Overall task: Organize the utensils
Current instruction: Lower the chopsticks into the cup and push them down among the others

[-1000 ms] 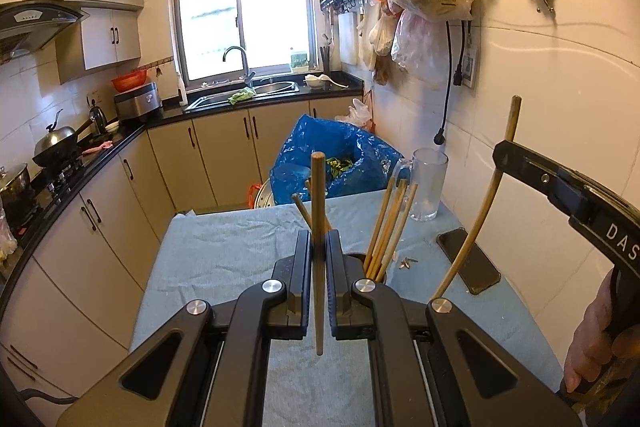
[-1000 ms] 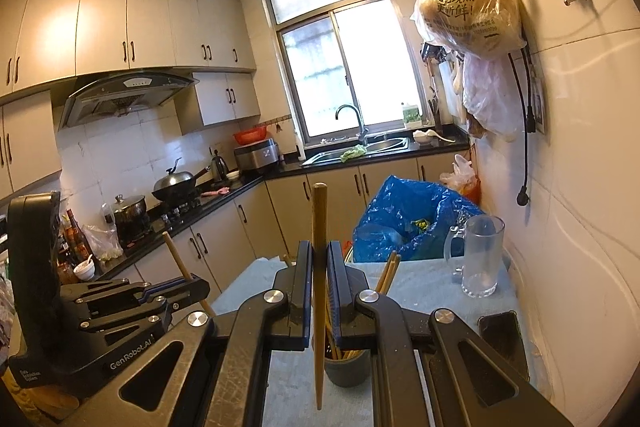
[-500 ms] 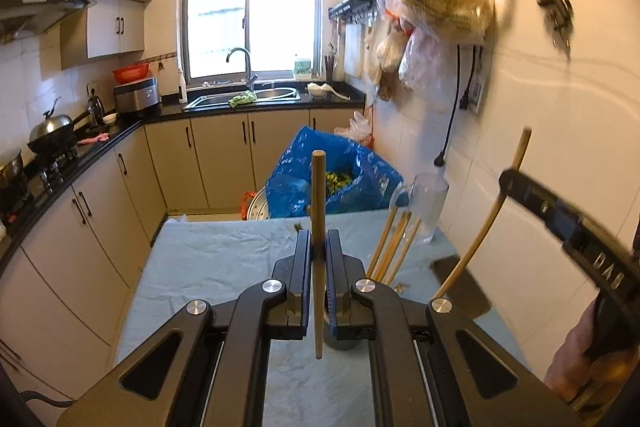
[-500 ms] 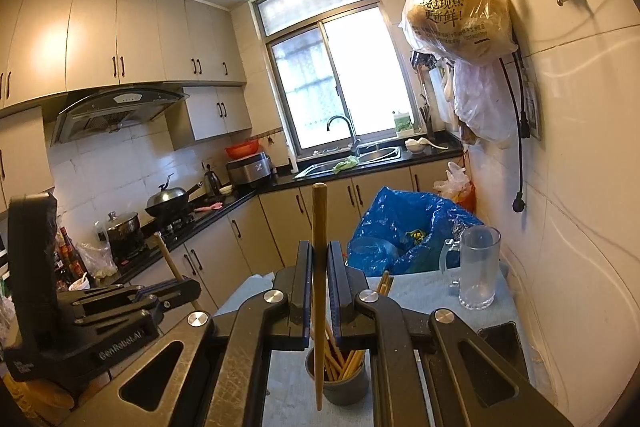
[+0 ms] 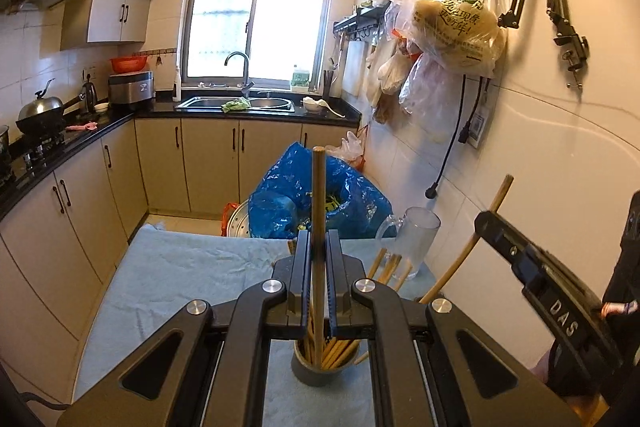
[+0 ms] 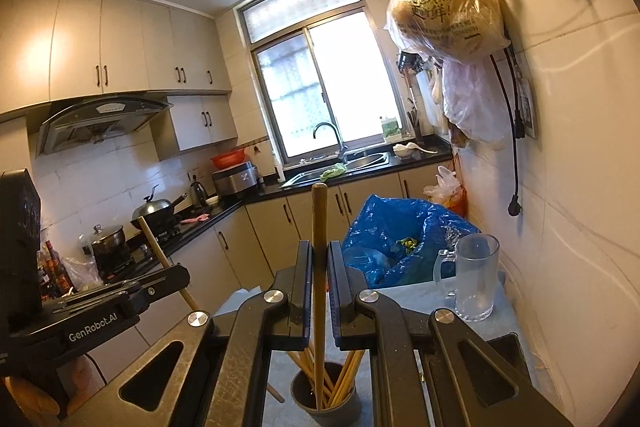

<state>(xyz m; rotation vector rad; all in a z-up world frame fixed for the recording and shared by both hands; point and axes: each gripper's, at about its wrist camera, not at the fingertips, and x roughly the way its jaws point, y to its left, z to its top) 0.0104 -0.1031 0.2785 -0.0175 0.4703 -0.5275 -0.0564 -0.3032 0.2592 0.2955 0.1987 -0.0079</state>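
My left gripper (image 5: 319, 239) is shut on a wooden chopstick (image 5: 318, 195) that stands upright between its pads. The stick's lower end shows over the mouth of a grey cup (image 5: 318, 373) that holds several chopsticks. My right gripper (image 6: 319, 251) is shut on another upright chopstick (image 6: 319, 223), whose lower end lies over the same cup (image 6: 325, 405). In the left wrist view the right gripper (image 5: 536, 283) reaches in from the right with its slanted chopstick (image 5: 476, 239). In the right wrist view the left gripper (image 6: 104, 303) sits at the left with its own chopstick (image 6: 158, 251).
The cup stands on a table under a pale blue cloth (image 5: 180, 275). A glass mug (image 6: 474, 279) stands at the table's far right by the tiled wall, with a dark phone (image 6: 508, 345) near it. A blue rubbish bag (image 5: 352, 199) lies beyond the table. Cabinets run along the left.
Both grippers have shifted over the table, each still holding its chopstick. The cup, earlier mostly hidden behind the jaws, now shows below them in both views.
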